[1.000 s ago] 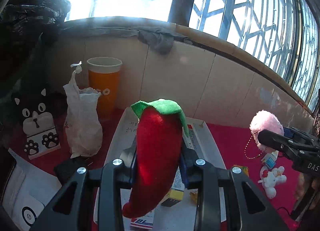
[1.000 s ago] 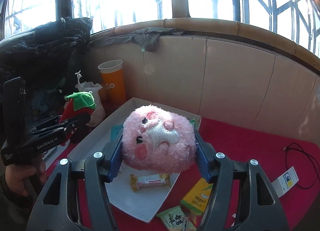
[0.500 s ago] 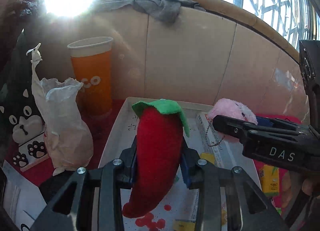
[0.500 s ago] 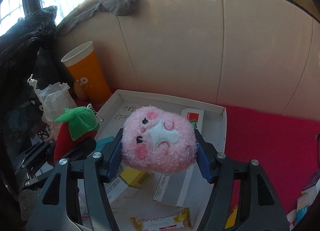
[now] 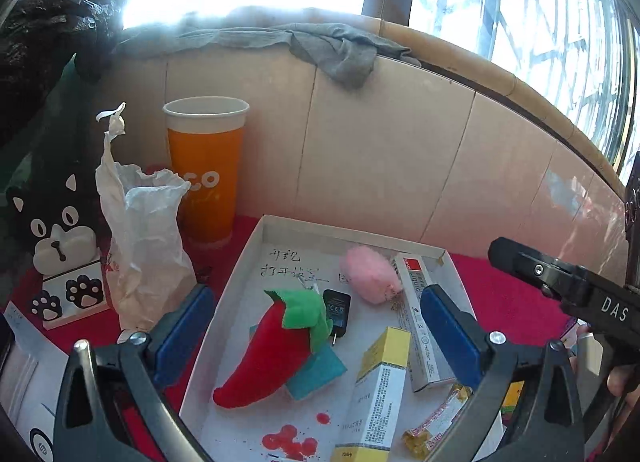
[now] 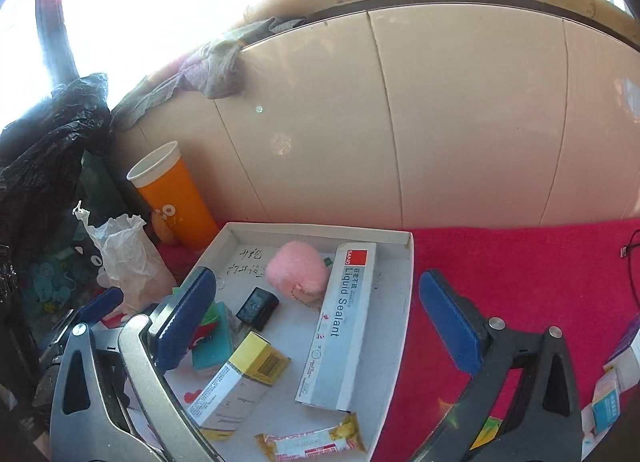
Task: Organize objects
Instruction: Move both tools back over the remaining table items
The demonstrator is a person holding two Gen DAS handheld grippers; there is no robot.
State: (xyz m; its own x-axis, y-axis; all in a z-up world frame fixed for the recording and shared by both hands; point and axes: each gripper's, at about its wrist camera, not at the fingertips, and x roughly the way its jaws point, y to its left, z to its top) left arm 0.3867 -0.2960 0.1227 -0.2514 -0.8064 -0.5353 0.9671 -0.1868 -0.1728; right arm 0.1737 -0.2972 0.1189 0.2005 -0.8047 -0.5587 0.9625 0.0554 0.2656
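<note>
- The red chili plush [image 5: 276,358] lies on its side in the white tray [image 5: 256,258], toward the tray's left half, its green top pointing at the far wall and its body resting partly on a teal packet [image 5: 320,374].
- The pink plush [image 6: 298,272] sits deeper in the tray, near the far rim, just beside the long Liquid Sealant box [image 6: 340,326].
- A small black charger [image 6: 258,308] lies in the tray between the two plush toys.
- The left gripper [image 5: 316,326] hangs over the tray's near edge, jaws spreading wide with nothing pressed between the pads.
- The right gripper [image 6: 316,314] is likewise spreading, gripping nothing; its right finger is over the red cloth [image 6: 520,262] beside the tray.
- Only the left view shows the chili whole; in the right view a blue pad covers most of it.
- Only the right view makes the sealant box lettering readable and shows a wrapped snack bar [image 6: 308,442] at the tray's near rim.
- An orange cup [image 5: 206,170] stands outside the tray's far left corner, a crumpled paper bag [image 5: 140,246] just left of the tray.
</note>
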